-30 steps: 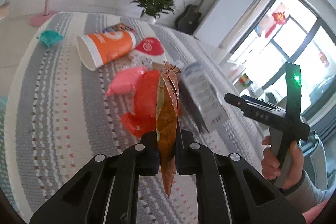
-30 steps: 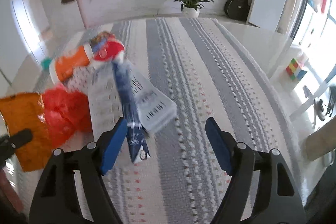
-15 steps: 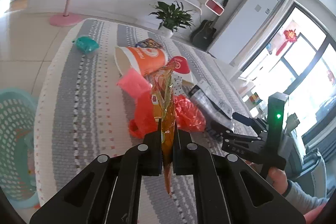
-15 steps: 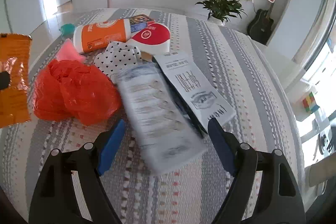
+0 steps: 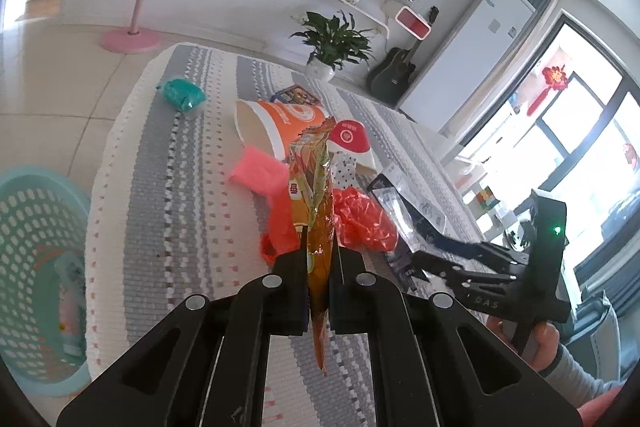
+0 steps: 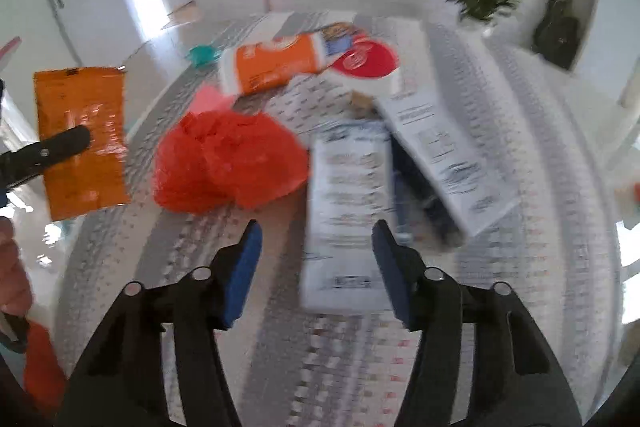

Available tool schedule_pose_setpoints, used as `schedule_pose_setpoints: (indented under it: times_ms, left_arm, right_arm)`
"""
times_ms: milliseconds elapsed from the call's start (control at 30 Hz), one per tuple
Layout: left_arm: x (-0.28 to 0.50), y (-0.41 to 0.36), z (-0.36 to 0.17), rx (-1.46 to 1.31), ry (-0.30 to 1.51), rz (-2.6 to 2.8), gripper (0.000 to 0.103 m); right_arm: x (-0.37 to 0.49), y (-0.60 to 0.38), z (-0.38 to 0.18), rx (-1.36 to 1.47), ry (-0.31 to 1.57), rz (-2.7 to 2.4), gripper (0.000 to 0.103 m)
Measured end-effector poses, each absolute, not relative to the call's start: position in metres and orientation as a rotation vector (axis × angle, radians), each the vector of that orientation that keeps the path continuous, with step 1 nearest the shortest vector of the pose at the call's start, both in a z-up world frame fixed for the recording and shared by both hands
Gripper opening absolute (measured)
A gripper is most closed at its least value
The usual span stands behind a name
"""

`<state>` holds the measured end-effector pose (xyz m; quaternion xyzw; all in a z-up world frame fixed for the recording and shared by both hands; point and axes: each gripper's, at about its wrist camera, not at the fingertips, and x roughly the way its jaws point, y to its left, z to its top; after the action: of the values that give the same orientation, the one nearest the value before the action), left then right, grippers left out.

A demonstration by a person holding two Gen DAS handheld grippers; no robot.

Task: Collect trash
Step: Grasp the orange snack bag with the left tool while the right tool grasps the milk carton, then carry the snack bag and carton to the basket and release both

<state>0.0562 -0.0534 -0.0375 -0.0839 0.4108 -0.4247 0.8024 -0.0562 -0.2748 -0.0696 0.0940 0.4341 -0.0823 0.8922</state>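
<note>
My left gripper is shut on an orange snack wrapper, held upright above the striped rug; the wrapper also shows in the right wrist view. My right gripper is open and empty, low over the rug in front of a white printed pouch. A crumpled red plastic bag lies just left of the pouch. Behind them lie an orange paper cup, a red-and-white lid, a pink packet and a second white pouch.
A teal perforated basket stands on the tiled floor left of the rug. A teal packet lies near the rug's far left edge. A potted plant, guitar and pink coat stand line the far wall.
My left gripper has lifted the orange wrapper up and back to the left, bringing the teal basket into view. My right gripper has swung left toward the white pouch and red bag.
</note>
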Motion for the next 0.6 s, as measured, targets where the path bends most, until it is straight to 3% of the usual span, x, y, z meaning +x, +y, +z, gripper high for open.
schedule_pose_setpoints:
  times_ms: [100,433,533,600]
  left_arm:
    - [0.056,-0.050,-0.036,-0.185,0.875,-0.907,0.004]
    - [0.058,-0.042,-0.032,-0.195,0.867,-0.893,0.004]
    - [0.058,-0.035,-0.029,-0.200,0.859,-0.886,0.004]
    - [0.059,-0.027,-0.026,-0.203,0.847,-0.879,0.004]
  right_arm:
    - [-0.060,-0.287,-0.069,0.207,0.891,-0.213,0.073]
    - [-0.021,-0.298,-0.104,0.259,1.030,-0.224,0.073]
    - [-0.010,-0.301,-0.112,0.277,1.052,-0.242,0.057]
    - [-0.015,-0.305,-0.107,0.307,1.023,-0.246,0.057]
